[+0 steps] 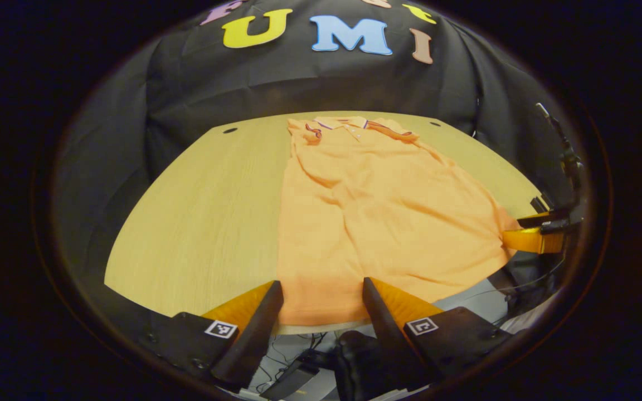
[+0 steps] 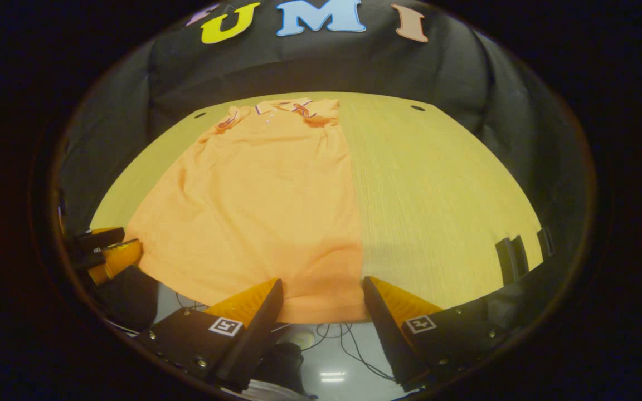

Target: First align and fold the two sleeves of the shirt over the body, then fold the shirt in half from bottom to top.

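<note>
A: In the left gripper view, where is the shirt?

B: The orange polo shirt [image 1: 377, 223] lies flat on the wooden desk [image 1: 204, 223], collar at the far edge and hem at the near one. Both sleeves look folded in over the body already. The left gripper [image 1: 322, 292] hangs just above the left hem corner, fingers spread wide and holding nothing.

A: And the right gripper view?

B: Same polo shirt [image 2: 259, 206], hem at the near desk [image 2: 438, 195] edge. The right gripper [image 2: 322, 291] is poised over the right hem corner, fingers wide apart, empty. The left gripper [image 2: 112, 253] sits off by the other corner.

A: So what's left?

B: I'd judge the sleeve folds done; the bottom-to-top fold isn't started, the hem not yet gripped.
</note>
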`<control>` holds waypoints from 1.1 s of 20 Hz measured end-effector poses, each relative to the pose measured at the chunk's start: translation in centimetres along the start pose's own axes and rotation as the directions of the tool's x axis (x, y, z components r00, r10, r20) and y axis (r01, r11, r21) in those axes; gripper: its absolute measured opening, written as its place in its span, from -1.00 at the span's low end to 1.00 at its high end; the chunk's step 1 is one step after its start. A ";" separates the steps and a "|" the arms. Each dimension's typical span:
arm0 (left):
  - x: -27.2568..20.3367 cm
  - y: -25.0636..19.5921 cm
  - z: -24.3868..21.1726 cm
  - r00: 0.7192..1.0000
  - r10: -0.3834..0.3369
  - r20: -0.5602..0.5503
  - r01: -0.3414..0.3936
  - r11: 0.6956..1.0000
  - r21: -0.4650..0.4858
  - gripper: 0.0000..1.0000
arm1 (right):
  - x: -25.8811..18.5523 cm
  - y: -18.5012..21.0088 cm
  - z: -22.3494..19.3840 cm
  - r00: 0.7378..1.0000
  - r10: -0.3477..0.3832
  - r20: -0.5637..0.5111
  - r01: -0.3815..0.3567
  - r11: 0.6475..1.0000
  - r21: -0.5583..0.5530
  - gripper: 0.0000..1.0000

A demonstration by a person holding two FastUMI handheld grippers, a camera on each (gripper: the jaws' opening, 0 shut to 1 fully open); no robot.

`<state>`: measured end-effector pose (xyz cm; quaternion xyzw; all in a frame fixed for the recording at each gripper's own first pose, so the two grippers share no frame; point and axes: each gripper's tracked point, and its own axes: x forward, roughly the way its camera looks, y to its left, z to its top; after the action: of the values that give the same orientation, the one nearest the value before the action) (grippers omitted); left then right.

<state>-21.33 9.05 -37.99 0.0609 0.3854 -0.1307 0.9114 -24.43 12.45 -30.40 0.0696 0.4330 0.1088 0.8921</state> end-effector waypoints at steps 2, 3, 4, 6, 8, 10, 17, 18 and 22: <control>0.1 -0.4 0.1 1.000 -0.009 -0.003 0.009 1.000 0.006 0.53 | 0.1 0.3 0.0 1.000 0.011 -0.001 -0.011 1.000 -0.003 0.73; 0.1 -0.8 0.1 1.000 -0.014 -0.003 0.014 1.000 0.011 0.38 | 0.0 0.4 0.0 1.000 0.010 0.004 -0.010 1.000 0.005 0.31; 0.2 -1.2 0.2 1.000 -0.025 -0.001 0.025 1.000 0.017 0.07 | 0.1 0.4 0.0 1.000 0.011 0.003 -0.011 1.000 -0.002 0.15; 0.2 -1.7 0.2 1.000 -0.024 -0.002 0.024 0.999 0.026 -0.43 | 0.2 1.0 0.1 1.000 0.027 0.006 -0.027 0.999 0.034 0.15; 0.3 -1.9 0.2 1.000 -0.014 -0.011 0.014 0.999 0.048 -0.77 | 0.2 1.0 0.0 0.999 0.033 0.009 -0.033 0.998 0.051 -0.46; 0.5 -2.3 0.5 1.000 -0.015 -0.022 0.016 0.999 0.039 -0.88 | 0.0 1.5 -0.1 0.999 0.047 0.007 -0.048 0.991 0.124 -0.85; -0.6 -1.8 2.2 1.000 0.007 -0.014 -0.006 1.000 0.016 -0.88 | -1.4 1.7 2.6 0.992 0.096 0.077 -0.105 0.988 0.118 -0.85; -0.9 -1.9 2.9 1.000 0.011 0.000 -0.011 1.000 0.015 -0.88 | -1.7 1.8 3.4 0.989 0.109 0.097 -0.120 0.986 0.112 -0.85; -2.0 -2.1 6.1 0.998 0.027 0.054 -0.027 1.000 0.007 -0.88 | -2.8 1.5 6.5 0.978 0.121 0.172 -0.139 0.985 0.097 -0.99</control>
<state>-19.08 6.14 -32.27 0.0660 0.3592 -0.1216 0.9230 -21.24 13.01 -23.94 0.1550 0.3573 0.1373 0.9108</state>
